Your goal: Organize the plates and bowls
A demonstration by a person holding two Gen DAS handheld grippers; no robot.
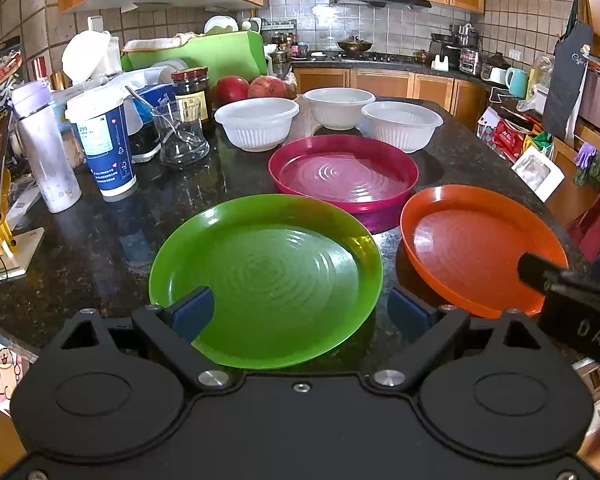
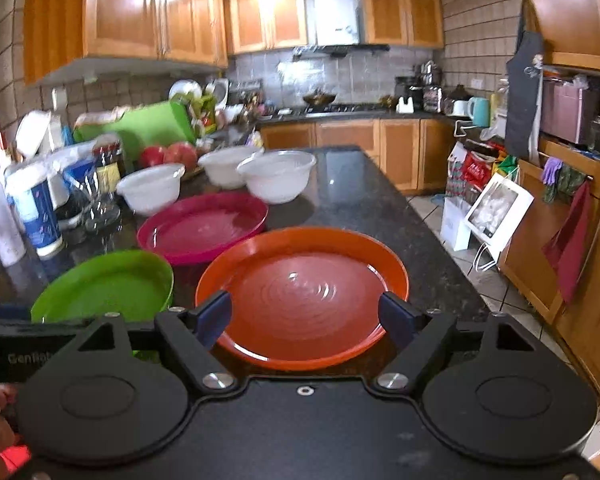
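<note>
- Your left tongs [image 1: 300, 308] stand spread wide and empty, one blue pad over the near rim of the round green plastic plate [image 1: 266, 280], the other off its right edge
- Your right tongs [image 2: 306, 314] are likewise spread and empty, straddling the near part of the round orange plastic plate [image 2: 302, 296]
- Both plates lie flat on the dark speckled stone desk [image 1: 100, 224]; the deeper magenta plastic plate [image 1: 343, 176] lies just behind them, with three white ribbed plastic bowls [image 1: 257, 122] in a row beyond it
- Expect every piece to be light, stiff and not fragile; the glossy surfaces, ringed on the floors, will probably slip under the pads
- Take hold at the raised rim, one pad above and one below; the flat floor offers no purchase
- Bowls look nestable: grip the out-turned lip, not the ribbed wall
</note>
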